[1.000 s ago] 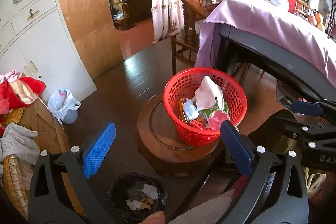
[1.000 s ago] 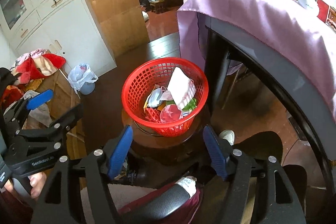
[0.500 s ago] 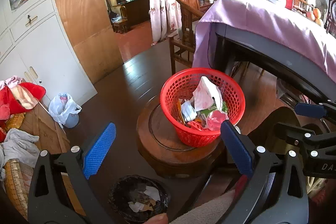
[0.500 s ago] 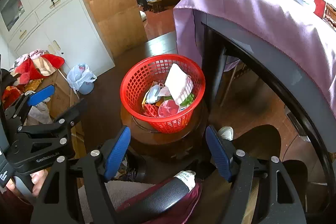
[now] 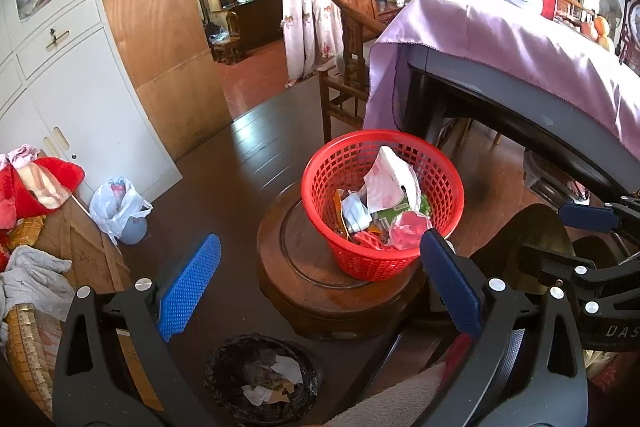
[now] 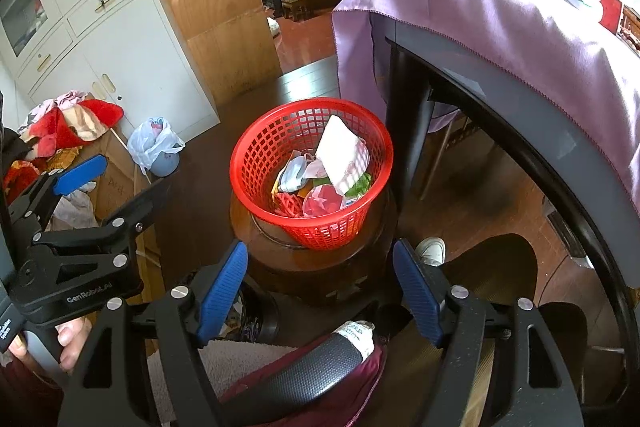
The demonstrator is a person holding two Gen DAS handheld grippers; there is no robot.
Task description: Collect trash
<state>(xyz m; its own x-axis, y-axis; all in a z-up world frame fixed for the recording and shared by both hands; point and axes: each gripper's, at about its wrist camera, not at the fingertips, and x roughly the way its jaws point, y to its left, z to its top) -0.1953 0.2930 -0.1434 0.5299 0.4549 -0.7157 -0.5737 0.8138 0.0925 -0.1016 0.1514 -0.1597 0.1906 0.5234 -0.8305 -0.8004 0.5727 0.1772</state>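
Both views have shifted only a little since a second ago: the red basket (image 5: 382,203) sits slightly farther left and lower between the left gripper (image 5: 316,277) jaws than it did, and the right gripper (image 6: 320,285) has crept a touch nearer, so the basket looms larger ahead of it. Nothing has been picked up in that time.

Nearest, both pairs of jaws are spread wide with nothing between the blue pads. Below the left jaws, closest of all, a dark bin (image 5: 262,379) on the floor holds a few paper scraps. Just beyond the jaw tips stands the round wooden stool (image 5: 304,275), and on it the red basket, heaped with a crumpled white wrapper (image 5: 390,179), a face mask (image 5: 356,213) and a pink lid-like piece (image 5: 408,233). To the right of the jaws the draped tabletop (image 6: 500,27) arches past; far ahead left, a tied plastic bag (image 5: 118,203) leans near the white cabinet (image 5: 80,99).

My guess is that the trash in the basket is the target. The risk is the basket itself: it is light, perched on a smooth stool, and a jaw catching its rim or mesh could tip it and scatter the contents. The wrapper is loose and tall, so a shallow pinch may slip off, and the two grippers crowd close together.
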